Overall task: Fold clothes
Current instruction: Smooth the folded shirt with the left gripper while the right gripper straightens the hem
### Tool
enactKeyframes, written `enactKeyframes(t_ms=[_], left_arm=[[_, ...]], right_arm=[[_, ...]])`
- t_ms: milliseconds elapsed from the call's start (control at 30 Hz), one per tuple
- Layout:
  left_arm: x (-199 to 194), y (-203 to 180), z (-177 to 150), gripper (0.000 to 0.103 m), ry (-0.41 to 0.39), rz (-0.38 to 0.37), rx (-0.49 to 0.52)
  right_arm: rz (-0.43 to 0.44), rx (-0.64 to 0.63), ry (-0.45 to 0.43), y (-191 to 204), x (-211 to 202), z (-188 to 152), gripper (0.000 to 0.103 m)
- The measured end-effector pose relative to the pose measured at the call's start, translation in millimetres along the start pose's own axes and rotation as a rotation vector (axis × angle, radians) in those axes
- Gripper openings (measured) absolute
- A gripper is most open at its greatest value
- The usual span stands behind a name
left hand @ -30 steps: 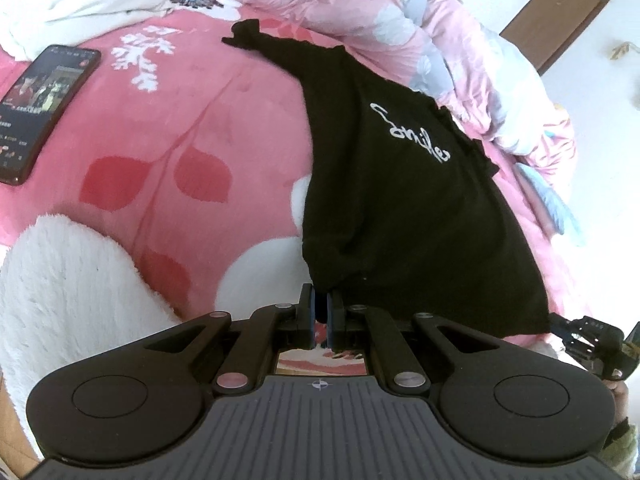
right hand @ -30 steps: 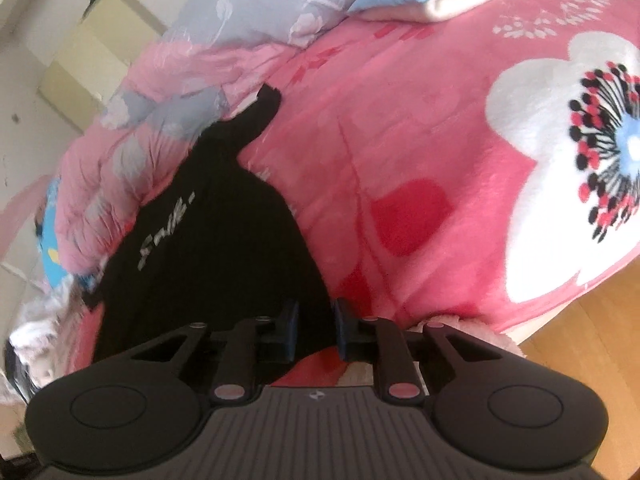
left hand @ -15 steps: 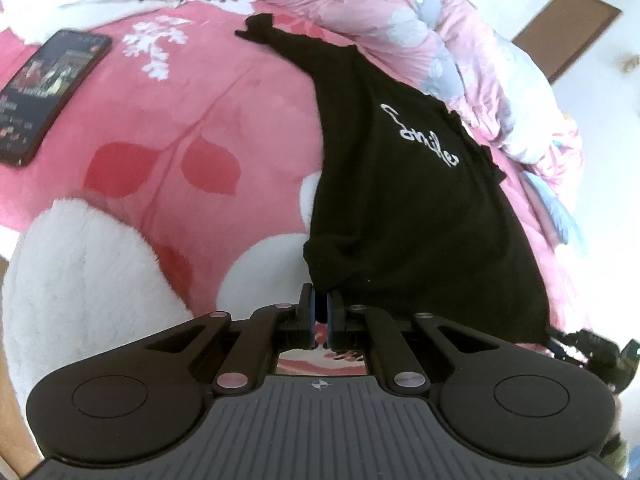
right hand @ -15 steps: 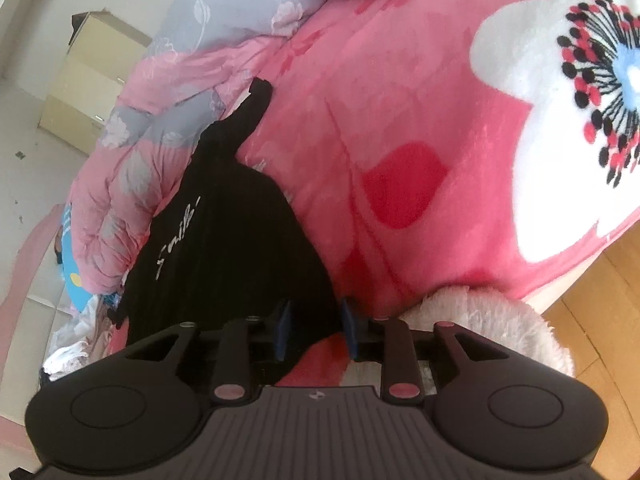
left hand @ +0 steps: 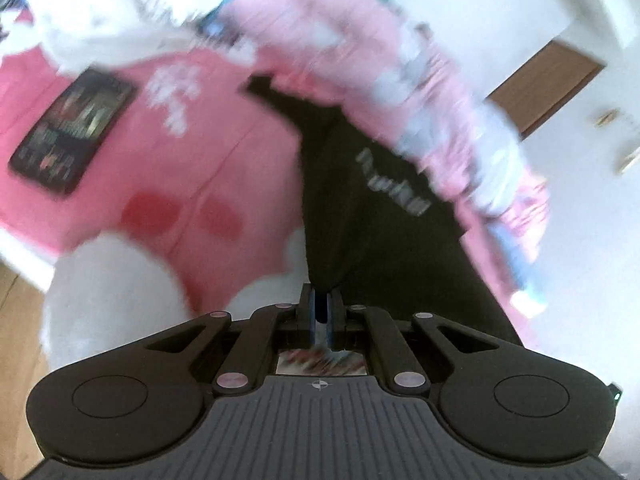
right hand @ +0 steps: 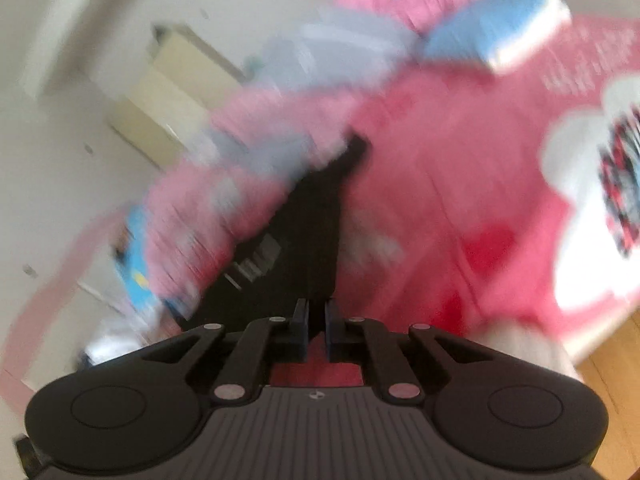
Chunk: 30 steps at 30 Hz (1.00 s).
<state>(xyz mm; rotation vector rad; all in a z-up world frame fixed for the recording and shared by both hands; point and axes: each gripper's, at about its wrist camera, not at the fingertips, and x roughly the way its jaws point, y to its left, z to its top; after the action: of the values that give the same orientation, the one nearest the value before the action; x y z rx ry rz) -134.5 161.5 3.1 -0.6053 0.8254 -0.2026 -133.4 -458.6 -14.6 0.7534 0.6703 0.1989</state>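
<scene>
Two grippers, both clamped on the same black garment (left hand: 384, 216). Both views are heavily motion-blurred, so we keep the detail coarse.

Left gripper (left hand: 320, 300): jaws nearly together, a bunched edge of the black fabric pinched between the blue pads. From that pinch the cloth runs up and away across the pink flowered blanket (left hand: 192, 168), tapering to a narrow end close to the crumpled pink quilt (left hand: 360, 52). White lettering on the fabric is smeared, we can't read it.

Right gripper (right hand: 316, 306): jaws have just been closing and now stand narrow, with the dark cloth (right hand: 308, 248) coming in between the fingertips. We read that as a grip on the garment's edge; blur hides the exact contact on the pads.

Garment position: lying on the bed, alongside the quilt (right hand: 224, 184), its near edge lifted into both grippers, the far end still resting on the blanket (right hand: 460, 184).

Other items we see:
- phone (left hand: 72, 128), screen lit, flat on the blanket, well left of the garment
- white fluffy cushion (left hand: 112, 292) at the bed's near edge, left of the left gripper
- folded blue-and-white cloth (right hand: 500, 28) at the bed's far end
- pale cabinet (right hand: 168, 100) against the wall past the quilt
</scene>
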Motion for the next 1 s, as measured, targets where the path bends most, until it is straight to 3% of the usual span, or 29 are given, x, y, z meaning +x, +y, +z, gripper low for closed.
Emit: enactKeyframes(t_ms=[133,267,367,533,733,867,1000], left_arm=[[8.2,13.5,0.8,0.003,0.013,0.018,-0.026],[-13.8,4.5,7.8,0.003,-0.059,0.008,0.040],[-7.2,6.1,0.1,0.003,-0.020,0.025,0.050],[18.3,27.4,-18.3,0.003,0.077,0.057,0.018],[28.5,32.2,-29.4,0.003,0.127,0.074,0.054],[39.3,31.4,-35.3,0.006,0.184,0.127,0.116],[29.4,25.9,-36.0,0.011,0.176,0.180,0.205]], right_arm=[[-0.043,0.044,0.077,-11.8,22.7,-13.0,0.007],[0.012,-0.040,-0.012,19.6,-0.1,1.4,0.007],[0.011,-0.129,-0.048,39.2,-17.8,4.6,0.006],[-0.105,-0.093,0.071,17.4,6.6,-12.1,0.007],[-0.180,-0.120,0.092,12.7,5.8,-24.1,0.007],[-0.264,-0.158,0.128,9.6,17.2,-30.0,0.009],[-0.392,-0.235,0.124,10.7,18.7,-33.1,0.010]])
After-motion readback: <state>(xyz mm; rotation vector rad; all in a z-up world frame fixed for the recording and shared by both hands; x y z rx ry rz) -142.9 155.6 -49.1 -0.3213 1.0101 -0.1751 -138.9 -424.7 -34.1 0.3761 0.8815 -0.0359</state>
